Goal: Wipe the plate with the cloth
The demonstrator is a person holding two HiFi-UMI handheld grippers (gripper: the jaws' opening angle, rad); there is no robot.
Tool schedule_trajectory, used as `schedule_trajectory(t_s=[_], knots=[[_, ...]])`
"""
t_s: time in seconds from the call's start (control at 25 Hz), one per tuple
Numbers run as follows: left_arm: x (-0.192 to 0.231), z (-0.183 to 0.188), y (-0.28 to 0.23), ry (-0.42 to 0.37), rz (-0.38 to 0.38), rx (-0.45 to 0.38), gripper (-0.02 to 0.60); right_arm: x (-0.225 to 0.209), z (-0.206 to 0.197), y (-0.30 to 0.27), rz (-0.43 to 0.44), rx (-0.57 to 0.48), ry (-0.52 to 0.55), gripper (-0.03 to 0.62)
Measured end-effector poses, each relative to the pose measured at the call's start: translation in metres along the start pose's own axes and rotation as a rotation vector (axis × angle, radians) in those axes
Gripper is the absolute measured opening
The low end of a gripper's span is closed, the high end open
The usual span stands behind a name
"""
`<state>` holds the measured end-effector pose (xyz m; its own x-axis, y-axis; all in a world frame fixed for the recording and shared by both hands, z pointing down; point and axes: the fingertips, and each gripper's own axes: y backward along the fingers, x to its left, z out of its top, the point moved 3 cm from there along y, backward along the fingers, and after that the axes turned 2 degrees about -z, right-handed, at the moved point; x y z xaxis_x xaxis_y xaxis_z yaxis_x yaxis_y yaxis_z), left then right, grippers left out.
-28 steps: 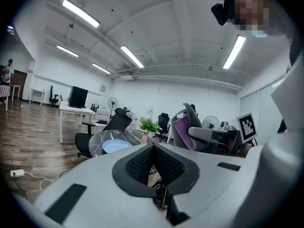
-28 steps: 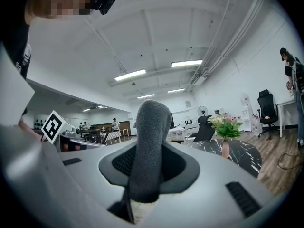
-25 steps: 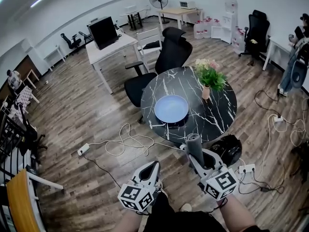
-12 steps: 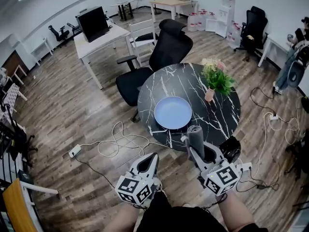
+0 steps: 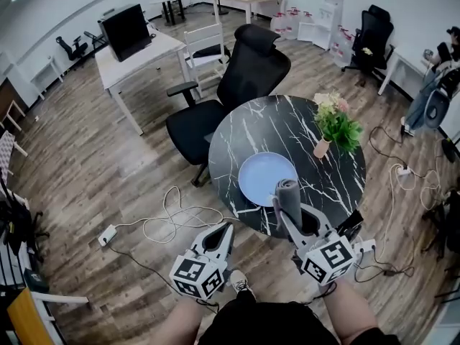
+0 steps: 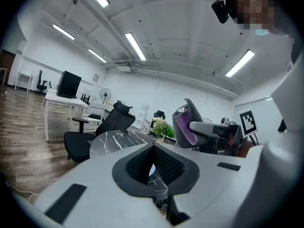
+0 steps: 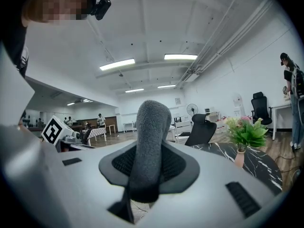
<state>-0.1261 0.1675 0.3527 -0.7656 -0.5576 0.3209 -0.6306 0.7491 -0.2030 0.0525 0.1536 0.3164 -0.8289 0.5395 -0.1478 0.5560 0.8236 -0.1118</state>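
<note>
— Wooden floor (image 5: 79, 157) is spreading across an open office, with a white desk (image 5: 144, 56) and a dark monitor (image 5: 126, 29) sitting towards the back. What is standing closest?

— A round black marble tabletop (image 5: 287, 128) is filling the middle of the head view. A black office chair (image 5: 241, 85) is standing just beside its far left edge.

— What is the tabletop carrying?

— A pale blue plate (image 5: 262, 175) is lying on it near the front edge. A small vase of flowers (image 5: 334, 126) is standing to the right of the plate, apart from it.

— And down on the floor?

— White cables (image 5: 176, 214) are looping to the left of the tabletop, and a power strip (image 5: 106, 234) is lying at their left end.

— How are the two tools looking?

— The right tongs (image 5: 289, 218) are clamping a rolled grey cloth (image 5: 290, 195), and the roll is sticking out past the tips. In the head view the end of the cloth is overlapping the plate's near rim, but I cannot tell whether it is touching.

— And the other one?

— The left tongs (image 5: 223, 234) are pressing together with nothing between them. They are hanging over the floor, left of the cloth and short of the tabletop's edge.
</note>
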Motion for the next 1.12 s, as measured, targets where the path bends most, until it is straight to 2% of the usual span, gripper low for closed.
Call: schedule_trajectory(t_s=[0.32,0.68,1.12], knots=[[0.059,0.007,-0.02,0.032,-0.038,0.032,0.018,0.0,0.001,-0.058,-0.045,0.01,0.005,0.118],[0.096,-0.005,-0.052,0.084,-0.038,0.081,0.018,-0.017,-0.005,-0.093,-0.078,0.047,0.009,0.118],[0.117,-0.034,-0.11,0.158,0.021,0.166,0.018,-0.059,-0.038,-0.138,-0.015,0.137,-0.042,0.118]])
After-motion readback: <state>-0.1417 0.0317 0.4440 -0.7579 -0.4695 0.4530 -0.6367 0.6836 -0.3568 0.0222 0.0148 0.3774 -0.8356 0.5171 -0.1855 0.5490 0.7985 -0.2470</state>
